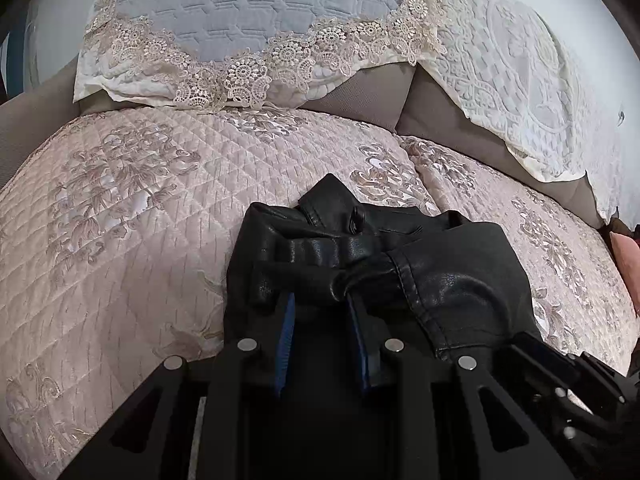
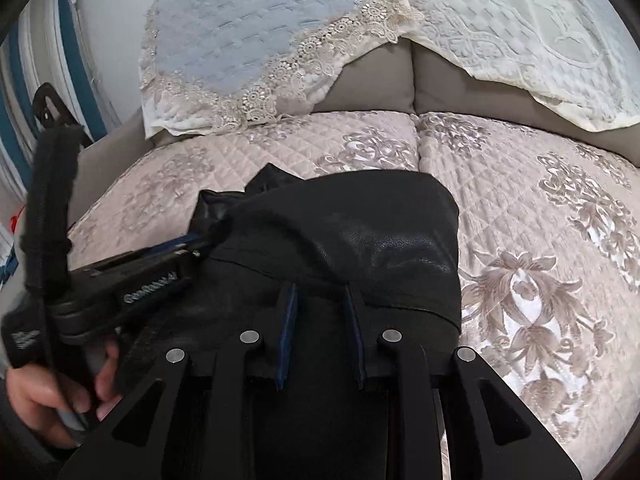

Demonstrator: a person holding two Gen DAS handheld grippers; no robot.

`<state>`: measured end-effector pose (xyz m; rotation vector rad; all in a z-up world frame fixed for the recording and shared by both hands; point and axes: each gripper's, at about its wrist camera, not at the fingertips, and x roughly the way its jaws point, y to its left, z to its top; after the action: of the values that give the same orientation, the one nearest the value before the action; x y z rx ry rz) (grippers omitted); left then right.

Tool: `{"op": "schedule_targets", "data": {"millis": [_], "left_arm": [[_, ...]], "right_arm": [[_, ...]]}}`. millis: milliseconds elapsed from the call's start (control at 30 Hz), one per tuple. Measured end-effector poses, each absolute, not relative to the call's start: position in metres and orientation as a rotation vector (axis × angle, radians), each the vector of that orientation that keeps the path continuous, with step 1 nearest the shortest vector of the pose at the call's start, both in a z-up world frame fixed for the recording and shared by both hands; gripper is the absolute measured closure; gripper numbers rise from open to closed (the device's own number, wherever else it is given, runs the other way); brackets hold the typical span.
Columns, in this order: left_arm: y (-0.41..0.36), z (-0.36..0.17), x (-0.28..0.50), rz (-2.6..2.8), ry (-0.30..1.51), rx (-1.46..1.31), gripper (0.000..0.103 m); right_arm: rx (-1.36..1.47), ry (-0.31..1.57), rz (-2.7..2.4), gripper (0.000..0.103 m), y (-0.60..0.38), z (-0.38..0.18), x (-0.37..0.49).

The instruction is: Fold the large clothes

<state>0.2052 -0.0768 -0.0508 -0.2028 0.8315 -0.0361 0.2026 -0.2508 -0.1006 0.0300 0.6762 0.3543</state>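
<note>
Gripping a bunched black leather garment [image 1: 400, 264] with both grippers over a quilted sofa seat cover [image 1: 140, 220].

Left gripper [image 1: 322, 304] pinching a crumpled fold of the garment between blue-padded jaws, leather spilling to the right of them. Right gripper [image 2: 320, 296] pressing into a smooth folded edge, jaws a little apart with fabric across their tips; cannot tell whether clamped. Ahead of both jaws, lying against the sofa back, a lace-trimmed grey cushion [image 1: 248, 12] beside a cream quilted throw [image 1: 520, 92].
</note>
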Motion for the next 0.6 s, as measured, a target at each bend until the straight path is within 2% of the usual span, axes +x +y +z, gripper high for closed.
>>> {"op": "schedule_targets", "data": {"millis": [433,500,567,600], "left_arm": [[-0.077,-0.046,0.205,-0.053,0.851,-0.203,0.075],[-0.073,-0.039,0.2,-0.067,0.858,-0.199,0.07],[-0.066,-0.032,0.188,-0.064,0.846,-0.218,0.05],[-0.061,-0.029,0.18,-0.057,0.838,-0.236,0.046]], "right_arm": [[0.009,0.672,0.337,0.078,-0.249,-0.1,0.201],[0.015,0.693,0.348,0.068,-0.254,-0.092,0.197],[0.04,0.697,0.366,0.04,-0.264,-0.083,0.189],[0.058,0.689,0.374,0.036,-0.27,-0.08,0.185]]}}
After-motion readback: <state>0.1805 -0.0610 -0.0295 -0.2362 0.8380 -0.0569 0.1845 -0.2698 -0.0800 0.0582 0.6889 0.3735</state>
